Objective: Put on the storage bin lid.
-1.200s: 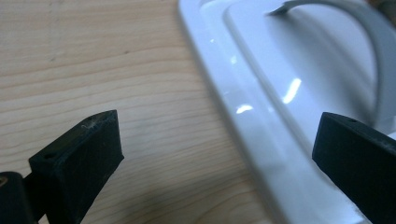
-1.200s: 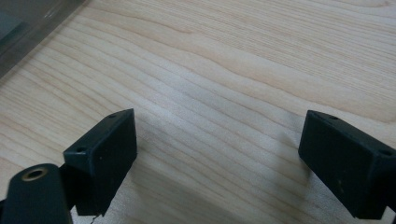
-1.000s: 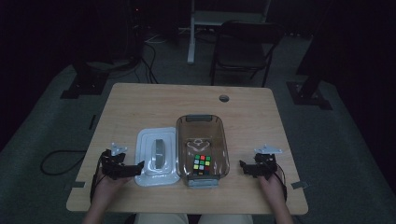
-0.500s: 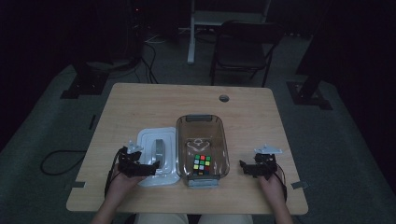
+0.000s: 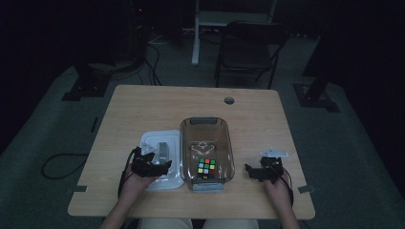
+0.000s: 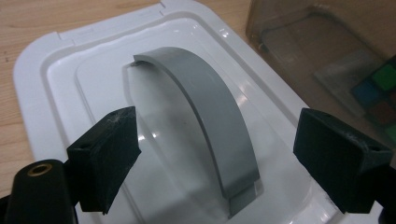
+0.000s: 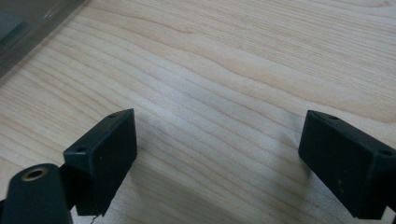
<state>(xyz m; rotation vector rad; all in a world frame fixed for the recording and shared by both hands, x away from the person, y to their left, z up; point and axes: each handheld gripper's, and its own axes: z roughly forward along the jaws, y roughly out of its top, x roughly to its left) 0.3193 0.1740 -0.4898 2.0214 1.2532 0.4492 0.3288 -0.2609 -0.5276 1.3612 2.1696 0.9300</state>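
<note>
High view: left gripper [image 5: 161,166] sits lower left of centre over the white lid [image 5: 168,143] on the tabletop [image 5: 157,105], clear brown bin [image 5: 206,125] with a colour cube [image 5: 206,168] just right of it, right gripper [image 5: 250,171] lower right over bare wood. Left gripper view: fingers [image 6: 106,156] apart, straddling the lid's grey arched handle [image 6: 205,107] mid-frame, not touching it, bin at upper right. Right gripper view: fingers [image 7: 103,149] apart above bare tabletop, bin corner at upper left.
</note>
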